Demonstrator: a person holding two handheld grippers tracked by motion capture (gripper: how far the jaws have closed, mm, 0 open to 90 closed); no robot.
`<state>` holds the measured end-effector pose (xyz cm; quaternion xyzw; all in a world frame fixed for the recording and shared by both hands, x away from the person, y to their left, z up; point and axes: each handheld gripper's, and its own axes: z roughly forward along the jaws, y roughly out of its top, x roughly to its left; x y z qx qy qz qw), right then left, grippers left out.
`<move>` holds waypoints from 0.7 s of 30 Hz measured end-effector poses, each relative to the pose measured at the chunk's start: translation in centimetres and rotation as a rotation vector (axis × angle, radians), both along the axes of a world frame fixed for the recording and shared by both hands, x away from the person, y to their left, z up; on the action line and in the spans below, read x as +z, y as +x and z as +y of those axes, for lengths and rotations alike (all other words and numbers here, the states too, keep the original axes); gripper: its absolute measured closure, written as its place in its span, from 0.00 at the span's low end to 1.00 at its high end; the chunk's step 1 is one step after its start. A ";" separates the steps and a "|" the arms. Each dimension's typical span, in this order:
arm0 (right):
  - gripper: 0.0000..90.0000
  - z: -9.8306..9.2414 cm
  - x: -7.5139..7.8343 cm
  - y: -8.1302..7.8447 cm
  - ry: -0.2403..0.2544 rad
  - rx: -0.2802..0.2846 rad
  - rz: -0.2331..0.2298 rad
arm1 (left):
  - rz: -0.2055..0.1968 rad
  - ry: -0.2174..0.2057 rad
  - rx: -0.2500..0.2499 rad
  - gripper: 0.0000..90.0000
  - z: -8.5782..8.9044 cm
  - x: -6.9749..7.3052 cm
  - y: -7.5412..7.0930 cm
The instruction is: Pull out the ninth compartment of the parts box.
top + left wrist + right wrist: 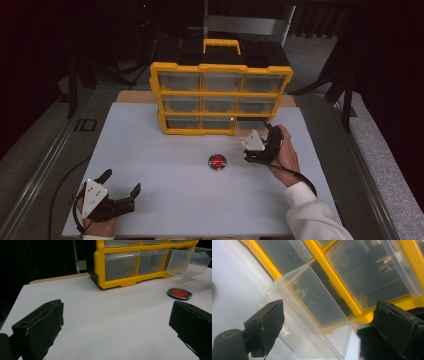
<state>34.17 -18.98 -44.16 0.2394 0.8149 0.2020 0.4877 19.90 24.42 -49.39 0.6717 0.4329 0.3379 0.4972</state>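
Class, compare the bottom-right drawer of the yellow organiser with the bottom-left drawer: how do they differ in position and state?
The bottom-right drawer is pulled out, sticking forward of the yellow organiser; the bottom-left drawer sits pushed in, flush with the frame. The bottom-right drawer lies just ahead of the open right claw; the bottom-left drawer has no claw near it. Both are clear plastic and look empty.

A lab or test bench: a white board set as a worktop over a metal frame, dark curtains all around, cables on the floor, and a yellow drawer cabinet beyond the jaws.
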 end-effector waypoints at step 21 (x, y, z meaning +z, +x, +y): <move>0.10 0.2 2.9 1.9 0.298 0.040 0.302 | 0.016 -0.004 -0.011 0.00 -0.1 -0.1 0.2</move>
